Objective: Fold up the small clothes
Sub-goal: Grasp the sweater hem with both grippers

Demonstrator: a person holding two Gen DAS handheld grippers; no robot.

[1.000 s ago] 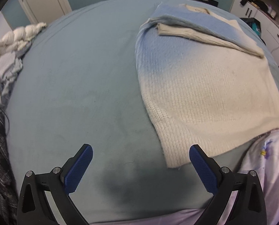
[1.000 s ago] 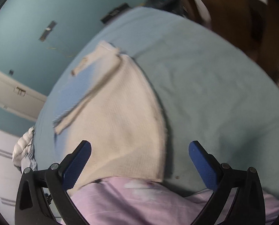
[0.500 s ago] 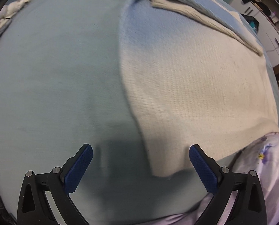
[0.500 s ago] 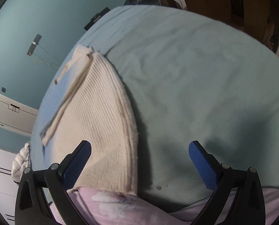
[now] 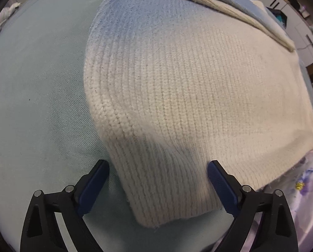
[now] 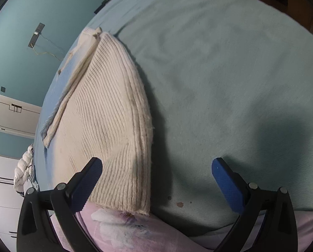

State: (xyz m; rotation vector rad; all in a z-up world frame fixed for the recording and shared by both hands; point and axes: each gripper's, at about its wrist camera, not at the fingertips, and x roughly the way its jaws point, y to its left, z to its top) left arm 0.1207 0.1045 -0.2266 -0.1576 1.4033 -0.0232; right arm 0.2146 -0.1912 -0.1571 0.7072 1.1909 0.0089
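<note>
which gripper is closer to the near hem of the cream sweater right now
Left. The left gripper straddles one bottom corner of the cream sweater, jaws open. The right gripper, also open, has the other corner just inside its left finger, its gap mostly over the bedsheet.

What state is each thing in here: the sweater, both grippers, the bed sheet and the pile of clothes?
Sweater: lying flat on the bed, sleeve folded across its top, not gripped.
Left gripper: open, fingers either side of the sweater's near corner.
Right gripper: open, sweater's other near corner between its fingers.
Bed sheet: spread out, small stains near the edge.
Pile of clothes: crumpled, unfolded.
</note>
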